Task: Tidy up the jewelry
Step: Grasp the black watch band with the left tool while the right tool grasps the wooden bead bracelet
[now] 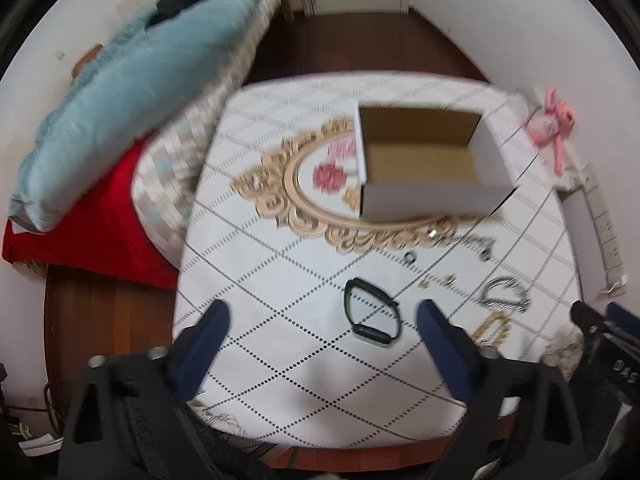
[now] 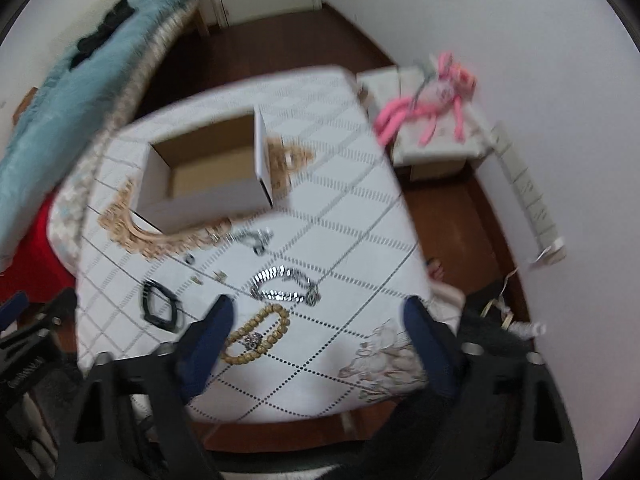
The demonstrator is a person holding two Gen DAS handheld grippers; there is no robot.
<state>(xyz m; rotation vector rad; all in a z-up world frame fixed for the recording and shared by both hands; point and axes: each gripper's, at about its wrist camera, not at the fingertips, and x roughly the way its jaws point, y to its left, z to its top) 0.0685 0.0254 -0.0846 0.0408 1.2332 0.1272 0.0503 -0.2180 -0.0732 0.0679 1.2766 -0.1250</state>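
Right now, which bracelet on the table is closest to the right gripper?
The gold beaded bracelet, beside the right gripper; the silver chain bracelet and black band lie farther.

1. Your right gripper (image 2: 320,316) hangs above the counter (image 2: 340,216), fingers (image 2: 208,344) spread wide with nothing between them.
2. Just past the left finger lies the gold beaded bracelet (image 2: 258,336), the silver chain (image 2: 286,284) beyond it.
3. The black watch band (image 2: 160,306) sits to the left.
4. The open cardboard box (image 2: 204,172) stands farther back.
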